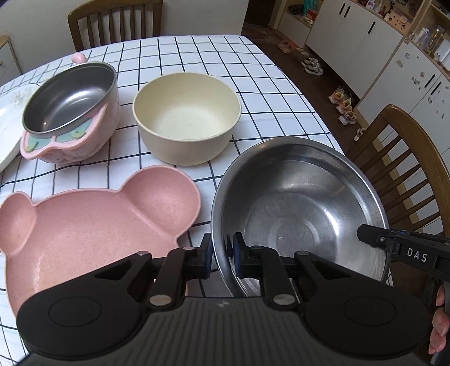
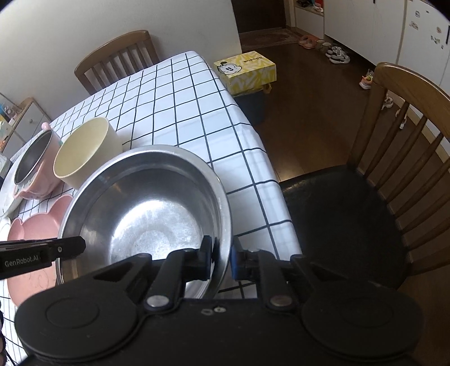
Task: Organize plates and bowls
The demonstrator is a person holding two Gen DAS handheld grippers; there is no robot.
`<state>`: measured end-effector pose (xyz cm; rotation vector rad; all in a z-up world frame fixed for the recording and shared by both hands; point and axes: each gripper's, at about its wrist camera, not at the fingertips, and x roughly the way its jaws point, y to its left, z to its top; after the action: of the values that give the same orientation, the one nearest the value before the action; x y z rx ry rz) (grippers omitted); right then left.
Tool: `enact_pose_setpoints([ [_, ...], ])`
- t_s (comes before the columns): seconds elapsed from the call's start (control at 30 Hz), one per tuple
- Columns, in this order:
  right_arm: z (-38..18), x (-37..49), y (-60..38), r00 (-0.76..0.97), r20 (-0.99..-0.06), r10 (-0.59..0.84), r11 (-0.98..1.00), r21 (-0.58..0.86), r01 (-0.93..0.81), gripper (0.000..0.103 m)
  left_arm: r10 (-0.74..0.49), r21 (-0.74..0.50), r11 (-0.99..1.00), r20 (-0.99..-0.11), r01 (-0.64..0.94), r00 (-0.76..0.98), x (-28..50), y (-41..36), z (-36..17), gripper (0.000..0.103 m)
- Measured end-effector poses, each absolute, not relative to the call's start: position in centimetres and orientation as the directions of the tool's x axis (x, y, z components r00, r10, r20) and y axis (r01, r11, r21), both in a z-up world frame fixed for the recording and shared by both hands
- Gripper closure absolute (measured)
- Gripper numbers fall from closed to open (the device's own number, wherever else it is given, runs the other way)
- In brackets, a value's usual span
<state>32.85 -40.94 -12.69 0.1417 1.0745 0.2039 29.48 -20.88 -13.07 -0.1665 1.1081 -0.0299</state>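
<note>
A large steel bowl (image 1: 303, 208) (image 2: 146, 202) sits near the table's right edge. My left gripper (image 1: 222, 253) is shut on its left rim, one pad inside and one outside. On the bowl's right rim my right gripper (image 2: 223, 254) is shut the same way; its finger also shows at the far rim in the left wrist view. Left of the steel bowl lies a pink bear-shaped divided plate (image 1: 92, 225) (image 2: 33, 225). Behind it stand a cream bowl (image 1: 187, 118) (image 2: 87, 152) and a pink steel-lined bowl (image 1: 73, 112) (image 2: 33, 166).
A white plate (image 1: 8, 118) lies at the far left, under the pink bowl's side. The checked tablecloth (image 1: 197, 56) covers the table. Wooden chairs stand at the right (image 2: 393, 157) and at the far side (image 1: 112, 19). A yellow box (image 2: 244, 70) sits past the table's corner.
</note>
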Motion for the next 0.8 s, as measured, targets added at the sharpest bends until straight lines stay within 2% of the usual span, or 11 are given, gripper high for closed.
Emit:
enact_pose_setpoints([
  [0.47, -9.9, 25.4, -41.2, 0.493, -0.838, 0.234, 0.972, 0.210, -0.104, 0.090, -0.180, -0.180, 0.983, -0.876, 0.044, 0.448, 22.1, -20.8, -10.9, 0.089],
  [0.8, -10.3, 19.4, -41.4, 0.467, -0.857, 0.217, 0.975, 0.212, -0.064, 0.090, -0.216, -0.178, 0.975, -0.894, 0.132, 0.393, 17.4, -21.1, -11.7, 0.089],
])
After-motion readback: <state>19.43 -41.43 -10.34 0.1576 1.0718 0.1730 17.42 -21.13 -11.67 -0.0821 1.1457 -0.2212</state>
